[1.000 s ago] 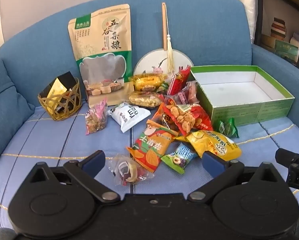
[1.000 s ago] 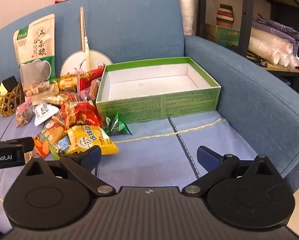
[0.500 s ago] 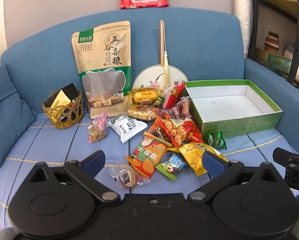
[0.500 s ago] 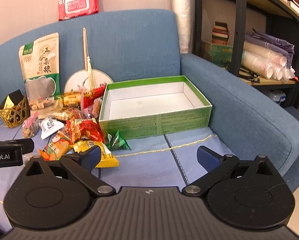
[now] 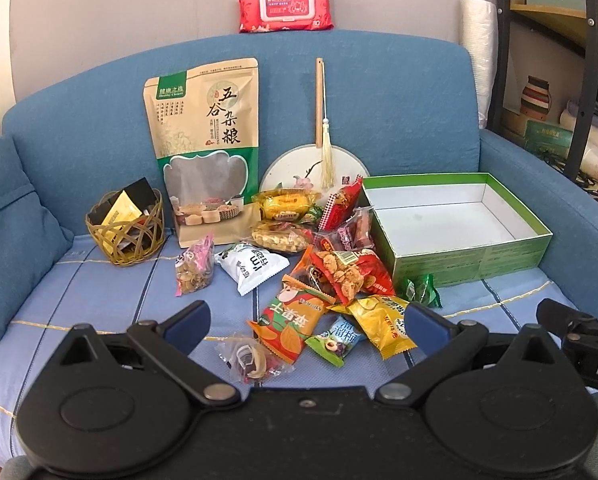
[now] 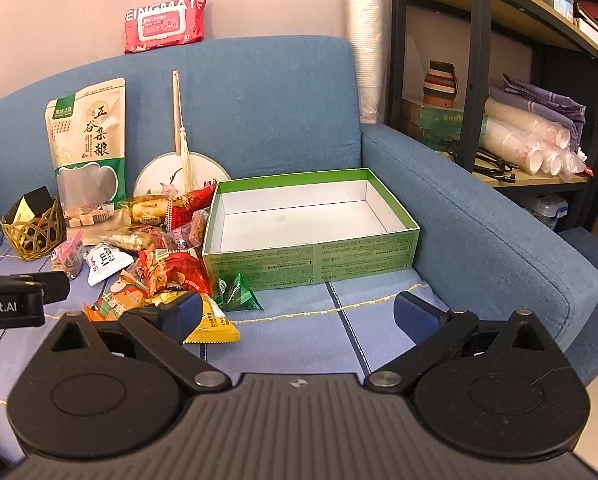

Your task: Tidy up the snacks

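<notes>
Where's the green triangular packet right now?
Green triangular packet: on the sofa seat by the green box's front-left corner, right of the yellow snack bag.

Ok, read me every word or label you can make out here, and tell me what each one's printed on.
"EINGMATE": red wipes pack on the sofa back.
"五谷杂粮": tall grain pouch.
"obot.AI": left gripper body, cut off at the right wrist view's edge.
Green box side print and snack packet labels: too small or blurred.
</notes>
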Action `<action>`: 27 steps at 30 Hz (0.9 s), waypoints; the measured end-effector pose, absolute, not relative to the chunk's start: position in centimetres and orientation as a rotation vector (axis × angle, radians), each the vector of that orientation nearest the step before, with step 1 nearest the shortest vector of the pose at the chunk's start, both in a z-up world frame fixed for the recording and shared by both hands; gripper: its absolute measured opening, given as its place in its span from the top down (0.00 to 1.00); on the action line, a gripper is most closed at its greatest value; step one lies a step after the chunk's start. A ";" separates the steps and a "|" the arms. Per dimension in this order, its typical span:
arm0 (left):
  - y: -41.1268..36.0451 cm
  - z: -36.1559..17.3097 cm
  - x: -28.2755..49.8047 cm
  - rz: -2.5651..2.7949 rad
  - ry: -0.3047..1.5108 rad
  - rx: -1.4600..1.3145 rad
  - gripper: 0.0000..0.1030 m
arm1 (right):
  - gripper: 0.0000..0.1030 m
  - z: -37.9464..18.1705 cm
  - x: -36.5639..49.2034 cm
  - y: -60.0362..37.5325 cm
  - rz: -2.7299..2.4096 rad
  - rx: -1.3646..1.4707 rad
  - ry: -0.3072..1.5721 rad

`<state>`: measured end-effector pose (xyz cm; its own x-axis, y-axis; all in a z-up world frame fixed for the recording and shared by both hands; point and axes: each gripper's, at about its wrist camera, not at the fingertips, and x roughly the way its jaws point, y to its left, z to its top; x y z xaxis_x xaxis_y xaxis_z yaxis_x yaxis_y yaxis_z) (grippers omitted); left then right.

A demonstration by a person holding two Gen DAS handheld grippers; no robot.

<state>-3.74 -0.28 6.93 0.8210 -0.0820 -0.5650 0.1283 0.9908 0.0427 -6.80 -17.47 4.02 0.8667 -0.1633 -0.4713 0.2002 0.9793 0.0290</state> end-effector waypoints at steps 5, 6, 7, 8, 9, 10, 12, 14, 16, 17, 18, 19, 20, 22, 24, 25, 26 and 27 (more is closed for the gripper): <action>-0.3 6.9 -3.7 -0.113 0.601 0.078 0.00 | 0.00 4.0 -6.8 -17.5 -0.191 0.077 0.487; -0.3 6.9 -3.7 -0.113 0.601 0.078 0.00 | 0.00 4.0 -6.8 -17.5 -0.190 0.076 0.487; -0.3 6.9 -3.7 -0.114 0.601 0.078 0.00 | 0.00 4.0 -6.8 -17.5 -0.190 0.076 0.487; -0.3 6.9 -3.7 -0.114 0.602 0.078 0.00 | 0.00 4.0 -6.8 -17.5 -0.190 0.076 0.487; -0.3 6.9 -3.7 -0.114 0.601 0.079 0.00 | 0.00 4.0 -6.8 -17.5 -0.191 0.077 0.487; -0.3 6.9 -3.7 -0.114 0.602 0.079 0.00 | 0.00 4.0 -6.8 -17.5 -0.191 0.078 0.487; -0.3 6.9 -3.7 -0.114 0.601 0.079 0.00 | 0.00 4.1 -6.8 -17.5 -0.190 0.078 0.489; -0.4 6.9 -3.7 -0.113 0.601 0.079 0.00 | 0.00 4.1 -6.8 -17.5 -0.191 0.077 0.488; -0.4 6.9 -3.7 -0.114 0.602 0.078 0.00 | 0.00 4.1 -6.8 -17.5 -0.190 0.078 0.488; -0.4 6.9 -3.7 -0.114 0.602 0.078 0.00 | 0.00 4.1 -6.8 -17.5 -0.190 0.078 0.488; -0.4 6.9 -3.7 -0.114 0.602 0.079 0.00 | 0.00 4.1 -6.8 -17.5 -0.190 0.078 0.489; -0.4 6.9 -3.7 -0.113 0.602 0.078 0.00 | 0.00 4.0 -6.8 -17.5 -0.190 0.078 0.489; -0.4 6.9 -3.7 -0.113 0.602 0.079 0.00 | 0.00 4.0 -6.8 -17.5 -0.190 0.078 0.489; -0.4 6.9 -3.7 -0.114 0.604 0.080 0.00 | 0.00 4.0 -6.8 -17.5 -0.190 0.078 0.489; -0.5 6.8 -3.7 -0.114 0.605 0.080 0.00 | 0.00 4.0 -6.7 -17.4 -0.190 0.081 0.494; -0.5 6.8 -3.7 -0.114 0.605 0.079 0.00 | 0.00 3.9 -6.6 -17.4 -0.189 0.082 0.495; -0.5 6.8 -3.7 -0.114 0.604 0.081 0.00 | 0.00 3.8 -6.6 -17.3 -0.187 0.084 0.498; -0.5 6.8 -3.7 -0.113 0.605 0.081 0.00 | 0.00 3.8 -6.6 -17.3 -0.186 0.086 0.500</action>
